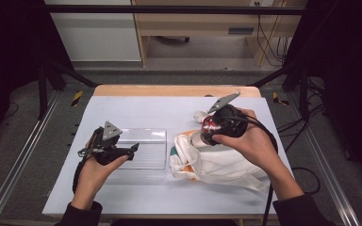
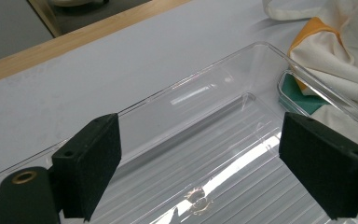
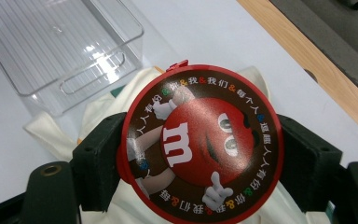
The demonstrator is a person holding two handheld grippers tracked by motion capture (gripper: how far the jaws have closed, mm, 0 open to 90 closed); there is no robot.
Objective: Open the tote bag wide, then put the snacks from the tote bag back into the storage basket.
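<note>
My right gripper (image 1: pixel 206 133) is shut on a round red candy tub (image 3: pixel 200 144) whose lid bears a red cartoon figure; both jaws press its sides. In the high view the tub (image 1: pixel 210 124) hangs just above a cream cloth bag (image 1: pixel 217 162) lying right of centre. My left gripper (image 1: pixel 133 149) is open with nothing between its jaws, hovering over the left part of a clear plastic bin (image 1: pixel 146 155). The bin's ribbed floor (image 2: pixel 223 163) lies below the left jaws, and it holds nothing.
The bag (image 2: pixel 340 51) lies against the bin's right end, with orange and teal showing in its folds. A white mat (image 1: pixel 151 110) covers the wooden table (image 1: pixel 174 90). Metal frame rails run along both sides.
</note>
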